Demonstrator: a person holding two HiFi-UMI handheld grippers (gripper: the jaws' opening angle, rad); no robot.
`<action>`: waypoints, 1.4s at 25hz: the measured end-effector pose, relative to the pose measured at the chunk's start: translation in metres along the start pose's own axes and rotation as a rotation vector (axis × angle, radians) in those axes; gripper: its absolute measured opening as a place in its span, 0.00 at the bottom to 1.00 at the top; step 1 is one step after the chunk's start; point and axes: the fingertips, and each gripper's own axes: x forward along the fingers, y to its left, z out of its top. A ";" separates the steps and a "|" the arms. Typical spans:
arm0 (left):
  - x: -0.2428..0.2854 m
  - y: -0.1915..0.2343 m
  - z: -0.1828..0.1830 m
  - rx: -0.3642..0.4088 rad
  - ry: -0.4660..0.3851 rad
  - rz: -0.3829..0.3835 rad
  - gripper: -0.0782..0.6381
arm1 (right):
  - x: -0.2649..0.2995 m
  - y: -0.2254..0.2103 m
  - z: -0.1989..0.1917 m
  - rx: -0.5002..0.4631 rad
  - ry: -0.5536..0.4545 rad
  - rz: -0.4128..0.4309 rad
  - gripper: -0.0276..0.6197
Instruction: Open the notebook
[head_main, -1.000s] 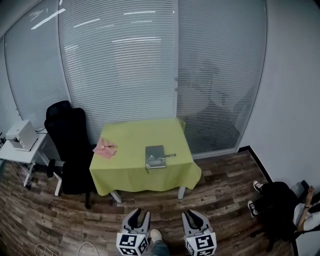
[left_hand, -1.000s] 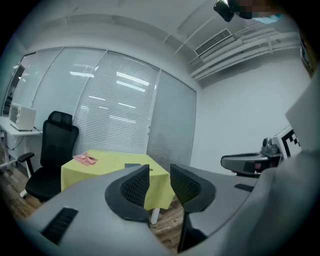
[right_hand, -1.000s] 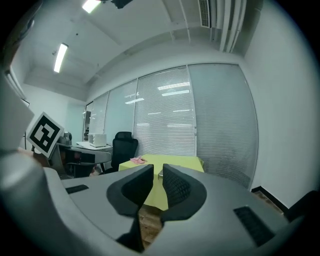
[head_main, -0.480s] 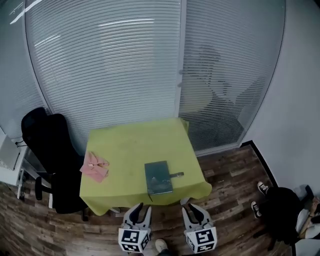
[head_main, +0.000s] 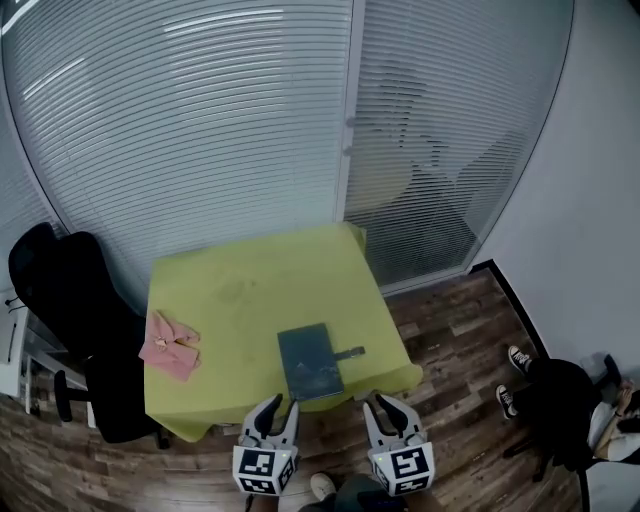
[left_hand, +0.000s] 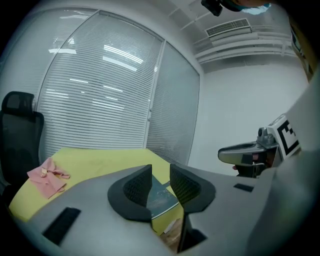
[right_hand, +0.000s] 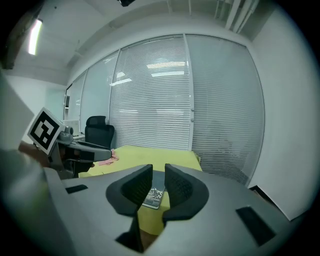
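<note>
We have stepped closer: the table (head_main: 250, 270) now lies just ahead. Left claw (head_main: 280, 405) and right claw (head_main: 386, 403) stand part-open, empty. The closed notebook (head_main: 310, 361) lies just beyond both; overshooting could shove it.

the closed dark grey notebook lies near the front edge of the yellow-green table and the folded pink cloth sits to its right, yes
Not quite: the folded pink cloth sits to the left of the closed dark grey notebook, at the left edge of the yellow-green table, as the head view shows. The notebook does lie closed near the front edge.
</note>
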 end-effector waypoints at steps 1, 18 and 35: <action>0.002 0.001 0.000 -0.002 0.002 -0.002 0.29 | 0.001 -0.001 0.000 0.000 0.001 -0.001 0.17; 0.026 0.024 0.009 -0.017 -0.005 0.022 0.29 | 0.040 -0.001 -0.001 -0.007 0.001 0.056 0.17; 0.067 0.015 -0.056 0.129 0.173 -0.045 0.29 | 0.074 -0.008 -0.059 0.013 0.154 0.101 0.17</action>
